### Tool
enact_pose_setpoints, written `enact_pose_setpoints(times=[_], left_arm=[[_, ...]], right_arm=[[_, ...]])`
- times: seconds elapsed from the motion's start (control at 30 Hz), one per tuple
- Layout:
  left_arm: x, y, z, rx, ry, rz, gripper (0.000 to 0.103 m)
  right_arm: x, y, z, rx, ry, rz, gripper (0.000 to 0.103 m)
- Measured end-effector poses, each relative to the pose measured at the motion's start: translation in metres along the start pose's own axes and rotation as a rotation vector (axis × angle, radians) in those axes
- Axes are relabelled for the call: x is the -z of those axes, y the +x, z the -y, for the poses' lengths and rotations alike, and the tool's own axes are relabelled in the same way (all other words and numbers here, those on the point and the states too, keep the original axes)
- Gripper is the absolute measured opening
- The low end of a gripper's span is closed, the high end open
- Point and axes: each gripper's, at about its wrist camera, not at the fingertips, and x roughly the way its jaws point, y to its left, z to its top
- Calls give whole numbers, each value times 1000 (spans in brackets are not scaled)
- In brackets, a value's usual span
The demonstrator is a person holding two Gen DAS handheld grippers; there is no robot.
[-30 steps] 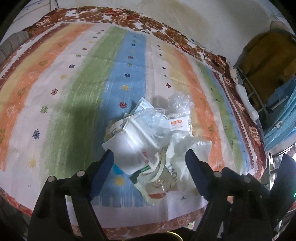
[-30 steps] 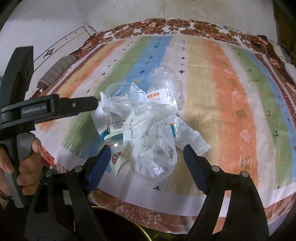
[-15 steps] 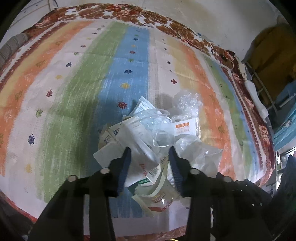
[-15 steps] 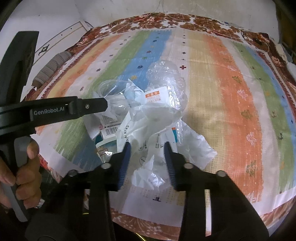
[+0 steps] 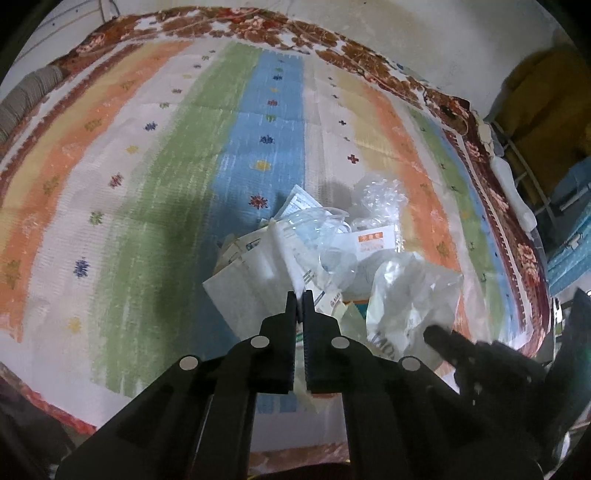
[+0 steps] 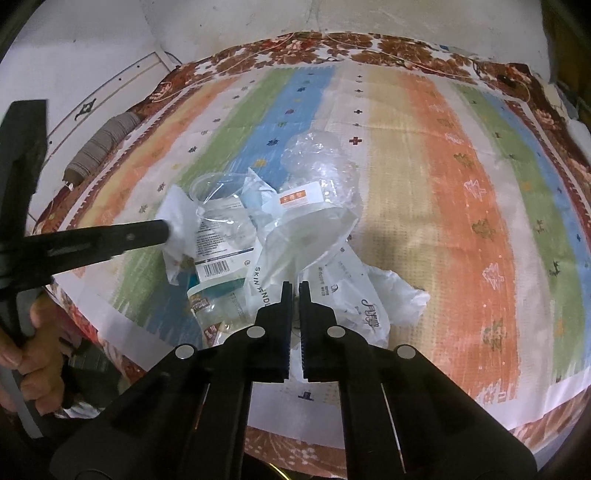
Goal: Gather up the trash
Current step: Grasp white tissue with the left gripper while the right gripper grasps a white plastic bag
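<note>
A pile of trash lies on a striped cloth: white paper wrappers (image 5: 255, 284), clear plastic bags (image 5: 384, 199) and printed packets (image 6: 218, 258). My left gripper (image 5: 300, 295) is shut on the edge of a white paper wrapper at the pile's left side; from the right wrist view its tip (image 6: 166, 230) presses into that crumpled white paper (image 6: 177, 218). My right gripper (image 6: 291, 286) is shut on a white plastic bag (image 6: 306, 240) at the pile's near side.
The striped cloth (image 6: 461, 184) covers a bed or table with a brown floral border (image 5: 258, 29). A grey rolled item (image 6: 99, 144) lies at the far left. Blue crates (image 5: 569, 236) and yellow fabric (image 5: 546, 103) stand to the right.
Both grippers were wide open over the pile a second ago. They have closed step by step and now pinch trash: left on the paper wrapper, right on the plastic bag.
</note>
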Motion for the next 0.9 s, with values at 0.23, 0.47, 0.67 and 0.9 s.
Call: enact_pose_setpoints(times=[0.23, 0.47, 0.67, 0.9], left_arm=[[5, -27, -6, -12, -13, 29, 2], [16, -48, 1, -19, 22, 35, 2], [22, -70, 0, -8, 46, 67, 2], [35, -96, -2, 15, 26, 116, 2]], right_arm=[[0, -12, -1, -12, 0, 20, 2], [8, -37, -6, 6, -27, 65, 2], [17, -62, -11, 12, -45, 105, 2], [27, -83, -15, -14, -9, 133, 2]])
